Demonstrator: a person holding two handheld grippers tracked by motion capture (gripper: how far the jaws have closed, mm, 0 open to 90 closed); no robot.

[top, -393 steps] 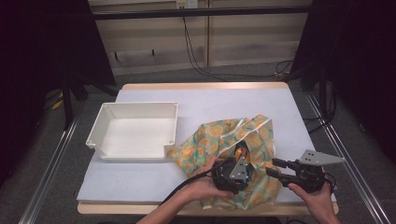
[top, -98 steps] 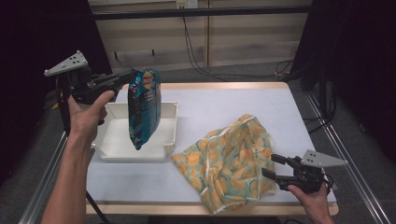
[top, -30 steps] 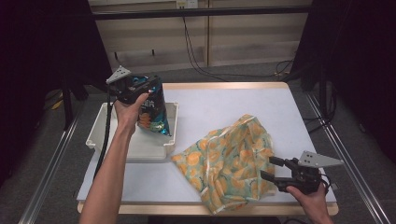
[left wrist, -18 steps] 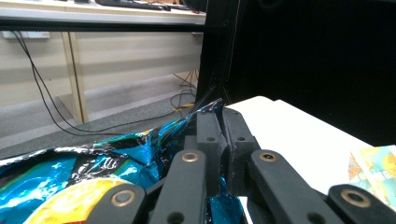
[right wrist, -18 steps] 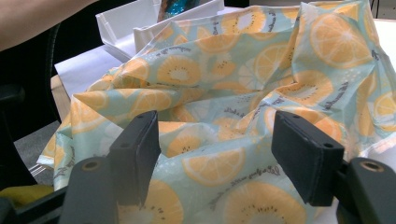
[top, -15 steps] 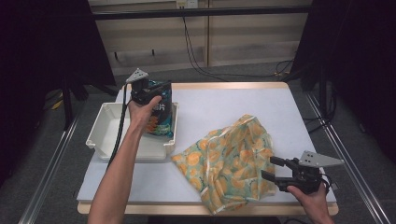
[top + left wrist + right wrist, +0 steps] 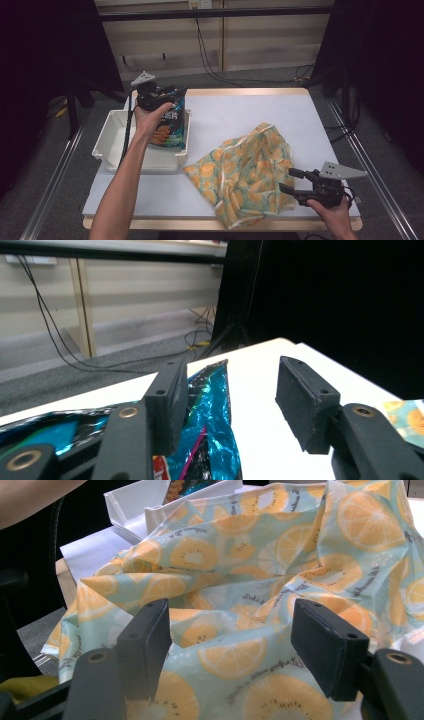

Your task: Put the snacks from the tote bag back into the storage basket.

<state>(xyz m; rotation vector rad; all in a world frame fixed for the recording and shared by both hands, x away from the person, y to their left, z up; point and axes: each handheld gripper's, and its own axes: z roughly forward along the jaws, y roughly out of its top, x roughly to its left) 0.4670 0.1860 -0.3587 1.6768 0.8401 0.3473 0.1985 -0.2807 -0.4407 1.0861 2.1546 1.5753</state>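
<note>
High view, working from my edge of the table outward: my right gripper [image 7: 295, 182] sits closest, jaws spread and empty, its tips over the near-right corner of the citrus-print cloth bag [image 7: 245, 177] that lies crumpled on the white mat. That fabric is soft and limp; I'd pinch a hem or fold, not the middle. Farther off to the left, the chip bag [image 7: 170, 131] leans in the white tray [image 7: 112, 150], against its right wall. I judge it light, crinkly, slick foil and easy to crush, so the sealed top seam is the place to hold. My left gripper [image 7: 172, 93] is over that seam; its jaws have just been opening, and in the left gripper view the foil [image 7: 210, 415] lies between parted pads, released.
</note>
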